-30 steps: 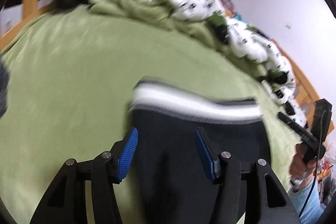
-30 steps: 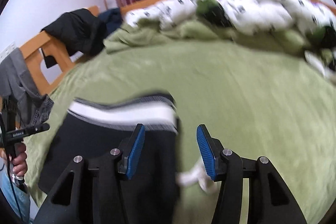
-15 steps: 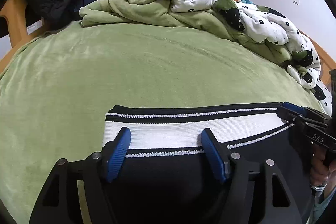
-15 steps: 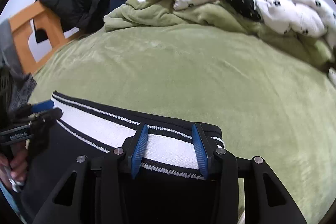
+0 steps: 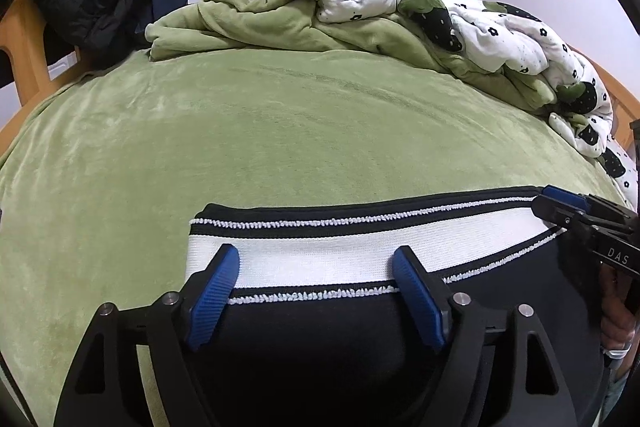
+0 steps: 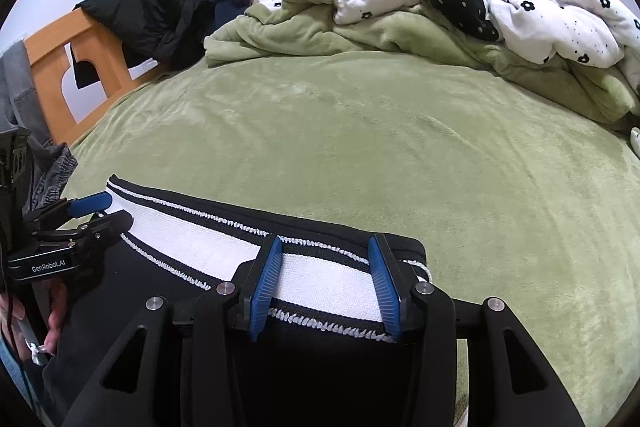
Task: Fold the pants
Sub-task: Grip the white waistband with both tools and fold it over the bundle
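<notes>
Black pants (image 5: 312, 355) with a white, black-edged waistband (image 5: 360, 239) lie flat on the green bed cover (image 5: 280, 131). My left gripper (image 5: 316, 259) hangs over the waistband's left end. Its jaws are opening and stand wide, with the band lying flat between the pads and not pinched. My right gripper (image 6: 325, 247) straddles the waistband (image 6: 192, 231) near its right corner. Its jaws are narrower and opening slightly, and the cloth between them lies flat. Each gripper shows in the other's view: the right gripper (image 5: 560, 205), the left gripper (image 6: 100, 213).
A crumpled white flowered quilt (image 5: 500, 27) and a green blanket (image 6: 320, 35) are heaped at the far side of the bed. A black jacket (image 6: 156, 11) hangs over the wooden bed frame (image 6: 52, 67) at left. Grey jeans (image 6: 24, 107) hang at the left edge.
Both grippers came down and forward with the pants, which now lie spread flat on the bed. The left jaws have widened; the right ones narrowed a little.
</notes>
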`<state>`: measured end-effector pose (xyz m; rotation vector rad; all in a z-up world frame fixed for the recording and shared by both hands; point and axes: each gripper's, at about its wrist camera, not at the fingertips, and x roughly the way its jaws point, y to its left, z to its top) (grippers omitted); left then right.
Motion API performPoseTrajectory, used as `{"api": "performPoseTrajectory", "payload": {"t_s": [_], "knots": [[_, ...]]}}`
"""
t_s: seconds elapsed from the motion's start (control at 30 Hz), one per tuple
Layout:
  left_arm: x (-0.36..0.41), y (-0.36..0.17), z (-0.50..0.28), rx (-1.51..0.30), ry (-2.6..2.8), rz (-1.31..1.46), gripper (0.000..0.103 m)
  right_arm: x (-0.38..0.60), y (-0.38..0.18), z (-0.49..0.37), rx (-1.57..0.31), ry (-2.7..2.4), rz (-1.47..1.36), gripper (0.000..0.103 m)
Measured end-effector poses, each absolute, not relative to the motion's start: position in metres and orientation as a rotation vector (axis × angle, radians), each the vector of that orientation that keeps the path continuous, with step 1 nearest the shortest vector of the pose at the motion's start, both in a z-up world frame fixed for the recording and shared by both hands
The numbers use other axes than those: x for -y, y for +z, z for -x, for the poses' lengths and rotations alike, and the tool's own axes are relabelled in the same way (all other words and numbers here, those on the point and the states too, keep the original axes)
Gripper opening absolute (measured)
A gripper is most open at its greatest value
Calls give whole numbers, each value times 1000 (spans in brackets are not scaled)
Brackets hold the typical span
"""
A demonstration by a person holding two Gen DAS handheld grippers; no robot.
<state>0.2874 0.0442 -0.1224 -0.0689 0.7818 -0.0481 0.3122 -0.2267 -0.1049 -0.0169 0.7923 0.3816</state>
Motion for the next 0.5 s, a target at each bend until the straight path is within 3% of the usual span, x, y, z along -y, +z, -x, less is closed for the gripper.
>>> {"api": "performPoseTrajectory", "payload": {"t_s": [0.13, 0.27, 0.5], "knots": [[-40, -125, -290, -788, -57, 50, 86, 226, -105, -311, -788, 383, 22, 46], [-38, -127, -293, -799, -110, 53, 101, 226, -105, -310, -783, 391, 28, 48], [-34, -126, -292, -798, -111, 49, 102, 225, -105, -309, -780, 392, 27, 48]]}}
